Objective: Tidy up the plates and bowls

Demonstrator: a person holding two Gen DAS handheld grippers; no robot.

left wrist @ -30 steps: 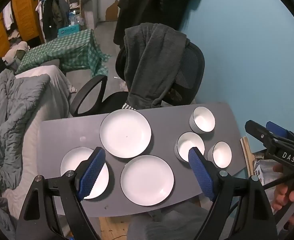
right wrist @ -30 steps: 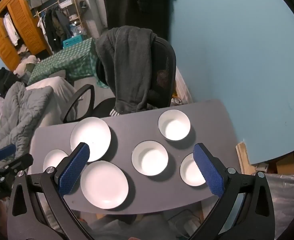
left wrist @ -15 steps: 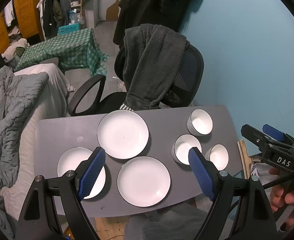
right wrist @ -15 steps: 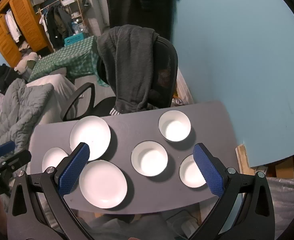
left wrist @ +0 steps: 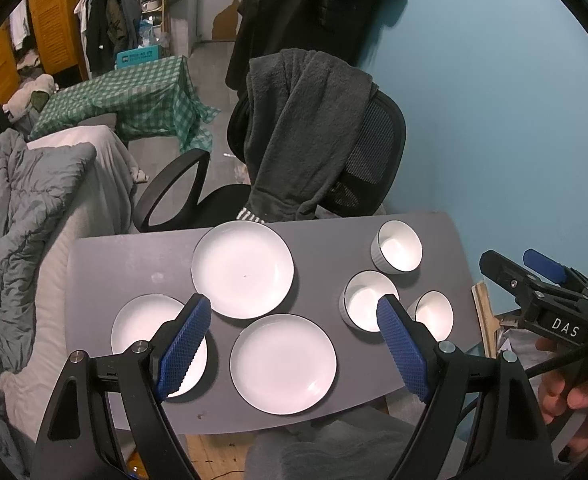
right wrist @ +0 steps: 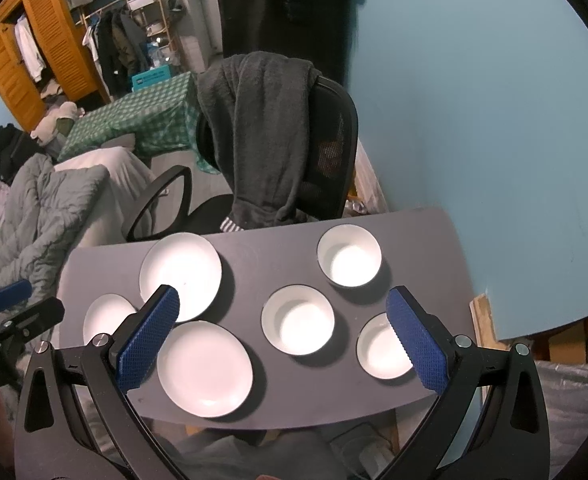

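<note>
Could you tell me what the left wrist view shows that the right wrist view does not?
Only the left wrist view shows the right gripper from the side and the person's right hand on it. Only the right wrist view shows the orange wardrobe in full and the left gripper at its edge. Both show the grey table with three plates, three bowls, and the draped office chair.

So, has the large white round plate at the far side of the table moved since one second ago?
No. The large white round plate sits beside the near plate on the grey table as before.
</note>
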